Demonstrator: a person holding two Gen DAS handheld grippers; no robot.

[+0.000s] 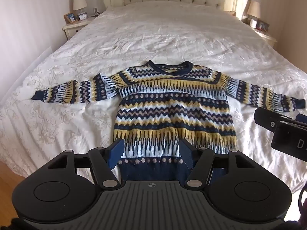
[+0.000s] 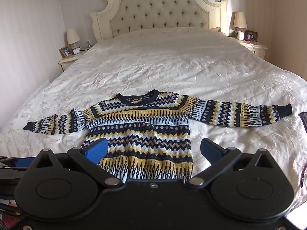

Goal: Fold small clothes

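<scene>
A patterned navy, yellow and white sweater (image 1: pixel 172 105) lies flat on the white bed (image 1: pixel 153 38), front up, both sleeves spread straight out to the sides and its collar pointing toward the tufted headboard (image 2: pixel 165 13).

The left tongs (image 1: pixel 151 151) hover level over the sweater's navy hem, pointing up the body toward the collar; their blue pads stand wide apart and grip nothing.

The right tongs (image 2: pixel 153 150) hang above the sweater's lower right side, also aimed toward the collar, spread wide and empty, one pad over the knit, the other over bare bedcover beside it.
</scene>
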